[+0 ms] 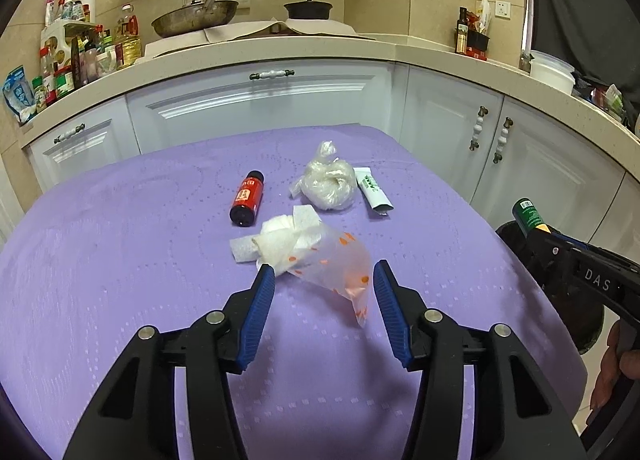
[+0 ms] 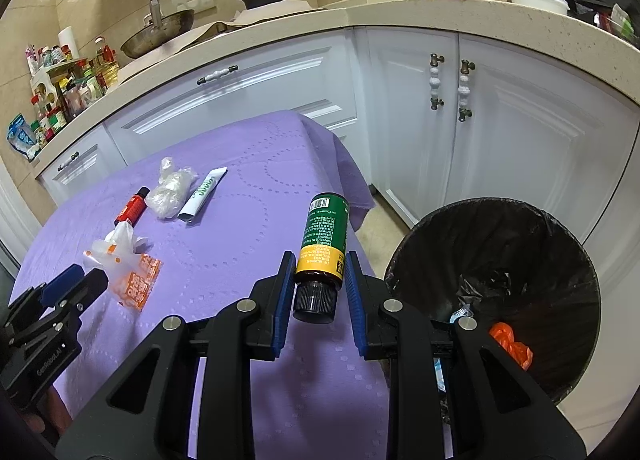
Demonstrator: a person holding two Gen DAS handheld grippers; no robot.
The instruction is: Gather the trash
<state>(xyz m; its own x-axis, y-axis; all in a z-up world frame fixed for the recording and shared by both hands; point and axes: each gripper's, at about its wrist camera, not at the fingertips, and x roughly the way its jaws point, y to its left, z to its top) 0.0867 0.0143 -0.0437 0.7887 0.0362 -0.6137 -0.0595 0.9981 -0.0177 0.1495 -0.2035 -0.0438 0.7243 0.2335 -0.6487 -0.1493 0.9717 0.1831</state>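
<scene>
Trash first: my left gripper (image 1: 324, 274) stands parted around a clear orange-printed bag (image 1: 320, 256) stuffed with white tissue, its pads not pressing. At three o'clock, my right gripper (image 2: 320, 266) clamps a green bottle (image 2: 323, 238), cap toward me, with the black-lined bin (image 2: 500, 260) further right.

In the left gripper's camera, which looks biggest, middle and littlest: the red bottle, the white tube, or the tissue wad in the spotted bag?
1. Tissue wad in the spotted bag, though it is nearest.
2. and 3. Red bottle and white tube look too alike to rank.
</scene>
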